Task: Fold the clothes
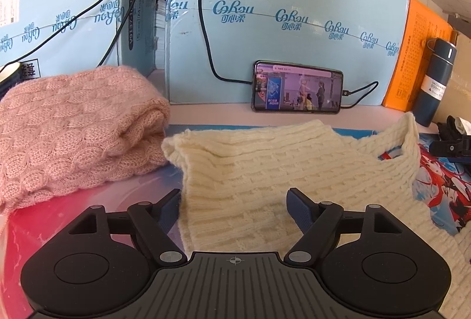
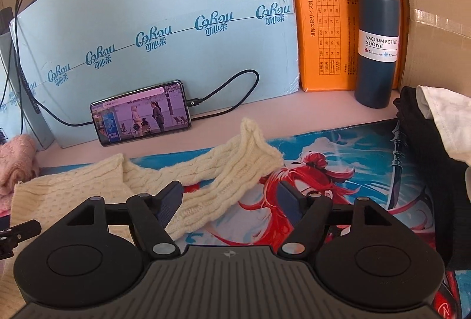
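1. Left gripper (image 1: 234, 208) jaws spread wide, nothing clamped; cream knit sweater (image 1: 265, 169) lies flat between and under the blue pads, not pinched.
2. Right gripper (image 2: 228, 198) jaws apart, empty; a cream sleeve (image 2: 217, 172) runs across under the left pad, not gripped.
3. Cream sweater sits on the printed anime mat (image 2: 338, 160), part folded; a bunched sleeve end stands up near the mat's far edge.
4. Folded pink knit sweater (image 1: 76, 136) stacked just left of the cream one, nearly touching its edge.
5. Black garment with white cloth on top (image 2: 426, 124) piled at the mat's right side.
6. Behind the mat: phone (image 2: 141, 113) leaning on the light blue carton (image 2: 176, 10), screen on, cable (image 2: 232, 89) plugged in.
7. Far right: dark blue vacuum bottle (image 2: 378, 33) upright against the orange box (image 2: 323, 10), brown cardboard box (image 2: 435, 10) beside it.
8. Two people partly visible behind the cartons in the left view.
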`<state>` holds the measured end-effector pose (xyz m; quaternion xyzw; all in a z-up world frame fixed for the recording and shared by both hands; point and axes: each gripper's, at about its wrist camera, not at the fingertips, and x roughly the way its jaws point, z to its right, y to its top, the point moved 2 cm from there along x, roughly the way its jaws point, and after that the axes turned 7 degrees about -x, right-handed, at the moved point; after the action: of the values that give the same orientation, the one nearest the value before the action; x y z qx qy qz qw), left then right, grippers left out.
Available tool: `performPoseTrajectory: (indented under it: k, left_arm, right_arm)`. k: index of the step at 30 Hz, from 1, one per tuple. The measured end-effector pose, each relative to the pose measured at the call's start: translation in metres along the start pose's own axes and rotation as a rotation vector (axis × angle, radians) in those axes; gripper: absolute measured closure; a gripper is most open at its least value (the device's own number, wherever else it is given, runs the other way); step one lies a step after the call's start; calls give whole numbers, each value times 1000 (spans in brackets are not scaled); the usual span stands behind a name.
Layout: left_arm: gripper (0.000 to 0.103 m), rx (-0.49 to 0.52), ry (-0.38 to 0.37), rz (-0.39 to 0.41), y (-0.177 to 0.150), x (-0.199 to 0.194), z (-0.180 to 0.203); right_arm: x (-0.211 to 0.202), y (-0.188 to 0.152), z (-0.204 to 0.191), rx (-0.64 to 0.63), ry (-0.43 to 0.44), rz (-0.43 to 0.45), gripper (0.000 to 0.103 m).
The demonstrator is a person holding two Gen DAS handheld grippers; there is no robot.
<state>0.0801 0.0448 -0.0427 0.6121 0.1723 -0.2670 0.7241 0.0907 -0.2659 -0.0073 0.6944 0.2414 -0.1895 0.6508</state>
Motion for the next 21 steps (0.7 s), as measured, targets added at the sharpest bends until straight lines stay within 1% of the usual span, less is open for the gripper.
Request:
performPoseTrajectory:
  k: [5,11,14,16,17,19,21]
  left_arm:
    - [22,5,-10,30,1,-5,1]
    - [22,77,-20,96,0,-17,15]
    - [22,105,-7,135,0,-34,24]
    - [18,134,-41,137,-7,-48,33]
    - [14,149,-57,136,-12,-55,38]
    - [13,192,-86,123,-24,-67,48]
    - [12,232,-111,89,-38,-76,55]
  right_arm:
    - [-37,-19,22,56,-17,41,26]
    - [-78,-45,59,143,-74,69,25]
    - [-95,-59,77,188,-100,76,24]
    - [-103,-69,85,205,-110,73,23]
    - [-105,-73,88,212,-101,65,22]
    - [-106,-82,92,225,-73,44,22]
    - [-101,-86,90,226,-54,26,22]
